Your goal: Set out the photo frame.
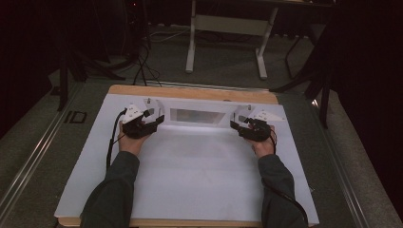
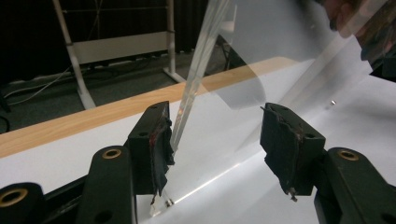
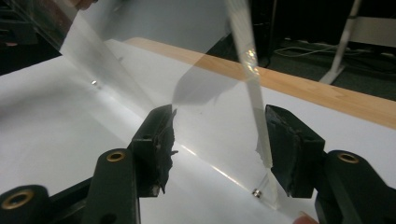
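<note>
- My left gripper (image 2: 215,149) is spread wide; its left jaw touches the clear panel's (image 1: 197,115) edge.
- My right gripper (image 3: 217,149) is equally spread, panel edge against its right jaw.
- Panel stands at the table's (image 1: 190,180) far side.

Floor marking (image 1: 75,117) left of table reads "ID"; no other legible text.

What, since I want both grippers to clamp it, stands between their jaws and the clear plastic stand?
Nothing visible does. The left gripper has its open jaws astride one side wall of the clear stand, and the right gripper is astride the other.
</note>
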`<state>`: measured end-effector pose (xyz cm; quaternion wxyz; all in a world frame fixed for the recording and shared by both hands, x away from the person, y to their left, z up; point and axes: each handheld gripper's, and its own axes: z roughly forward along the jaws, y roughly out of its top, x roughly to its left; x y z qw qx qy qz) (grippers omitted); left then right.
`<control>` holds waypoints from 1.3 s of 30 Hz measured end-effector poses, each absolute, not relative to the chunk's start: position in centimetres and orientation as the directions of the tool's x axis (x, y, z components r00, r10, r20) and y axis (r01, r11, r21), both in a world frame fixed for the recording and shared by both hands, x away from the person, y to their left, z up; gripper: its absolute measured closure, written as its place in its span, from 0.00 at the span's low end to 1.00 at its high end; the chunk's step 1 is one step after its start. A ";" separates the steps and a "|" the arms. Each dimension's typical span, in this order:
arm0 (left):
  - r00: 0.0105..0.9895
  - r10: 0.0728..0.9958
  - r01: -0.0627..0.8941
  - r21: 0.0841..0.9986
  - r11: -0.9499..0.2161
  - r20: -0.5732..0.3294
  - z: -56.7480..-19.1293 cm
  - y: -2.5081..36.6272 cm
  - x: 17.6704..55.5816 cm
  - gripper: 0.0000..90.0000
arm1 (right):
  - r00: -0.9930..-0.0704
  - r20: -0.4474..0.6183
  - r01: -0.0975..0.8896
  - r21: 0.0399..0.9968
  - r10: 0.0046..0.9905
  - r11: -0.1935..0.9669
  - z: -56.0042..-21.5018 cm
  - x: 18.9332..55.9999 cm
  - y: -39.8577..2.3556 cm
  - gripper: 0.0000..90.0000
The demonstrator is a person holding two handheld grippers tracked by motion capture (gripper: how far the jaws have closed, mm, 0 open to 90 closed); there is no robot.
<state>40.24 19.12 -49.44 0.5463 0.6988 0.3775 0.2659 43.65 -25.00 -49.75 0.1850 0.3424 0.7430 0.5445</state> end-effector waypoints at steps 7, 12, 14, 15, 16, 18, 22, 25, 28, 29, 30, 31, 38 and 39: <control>0.558 0.829 0.241 0.964 -0.115 -0.041 -49.2 18.9 40.9 0.49 | -0.674 0.074 0.308 0.933 0.735 0.189 -49.4 44.0 -24.6 0.50; 0.546 0.837 0.248 0.958 -0.143 -0.017 -48.9 18.6 41.4 0.49 | -0.668 0.053 0.304 0.930 0.742 0.206 -49.1 44.3 -24.4 0.51; 0.544 0.839 0.252 0.957 -0.144 -0.017 -48.8 18.6 41.5 0.49 | -0.663 0.047 0.303 0.929 0.747 0.211 -49.0 44.4 -24.3 0.52; 0.544 0.839 0.252 0.957 -0.144 -0.017 -48.8 18.6 41.5 0.49 | -0.663 0.047 0.303 0.929 0.747 0.211 -49.0 44.4 -24.3 0.52; 0.531 0.847 0.256 0.954 -0.156 -0.004 -48.6 18.3 41.6 0.49 | -0.662 0.040 0.301 0.929 0.749 0.216 -48.9 44.4 -24.2 0.52; 0.525 0.851 0.259 0.952 -0.163 0.002 -48.5 18.2 41.7 0.48 | -0.655 0.022 0.298 0.926 0.755 0.231 -48.7 44.5 -24.1 0.53; 0.518 0.856 0.271 0.951 -0.151 -0.011 -48.4 18.1 41.9 0.48 | -0.649 0.008 0.300 0.921 0.760 0.247 -48.3 44.7 -23.9 0.53; 0.513 0.858 0.279 0.950 -0.144 -0.020 -48.3 18.0 42.0 0.49 | -0.639 0.010 0.304 0.922 0.769 0.241 -48.1 44.7 -23.8 0.53; 0.513 0.857 0.290 0.950 -0.116 -0.052 -48.2 18.2 41.9 0.51 | -0.638 0.031 0.310 0.925 0.770 0.220 -48.0 44.5 -24.1 0.55; 0.512 0.857 0.295 0.950 -0.106 -0.064 -48.2 18.2 41.9 0.52 | -0.642 0.059 0.323 0.925 0.765 0.199 -48.1 44.5 -24.3 0.56; 0.514 0.855 0.289 0.952 -0.097 -0.068 -48.2 18.2 41.7 0.52 | -0.646 0.075 0.326 0.927 0.759 0.185 -48.1 44.4 -24.4 0.56; 0.514 0.855 0.292 0.951 -0.097 -0.071 -48.2 18.1 41.7 0.53 | -0.648 0.089 0.325 0.930 0.756 0.170 -48.1 44.3 -24.6 0.56; 0.516 0.853 0.305 0.947 -0.101 -0.074 -47.9 17.8 40.6 0.53 | -0.646 0.074 0.321 0.930 0.760 0.182 -47.7 43.3 -24.9 0.56; 0.516 0.854 0.305 0.947 -0.103 -0.073 -47.8 17.8 40.4 0.53 | -0.647 0.070 0.316 0.931 0.759 0.184 -47.6 43.1 -24.9 0.56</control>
